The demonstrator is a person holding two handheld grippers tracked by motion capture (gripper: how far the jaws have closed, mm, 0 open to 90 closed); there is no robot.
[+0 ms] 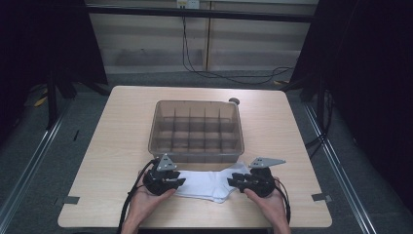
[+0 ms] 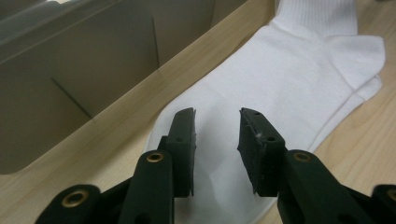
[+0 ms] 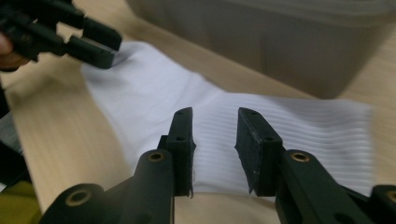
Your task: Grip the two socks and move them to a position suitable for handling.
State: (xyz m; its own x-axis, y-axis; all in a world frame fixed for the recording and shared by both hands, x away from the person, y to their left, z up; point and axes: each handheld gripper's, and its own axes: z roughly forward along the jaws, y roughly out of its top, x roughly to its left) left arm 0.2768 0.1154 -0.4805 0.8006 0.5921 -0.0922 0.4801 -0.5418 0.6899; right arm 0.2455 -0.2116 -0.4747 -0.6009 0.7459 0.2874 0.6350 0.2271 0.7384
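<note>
Where sock lies, no writing legible

No text, label, brand, number or sign can be read anywhere in these views.

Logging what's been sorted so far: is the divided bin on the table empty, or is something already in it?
Empty. From the high view, every compartment of the divided bin shows bare floor, and the white socks lie on the table in front of it.
</note>
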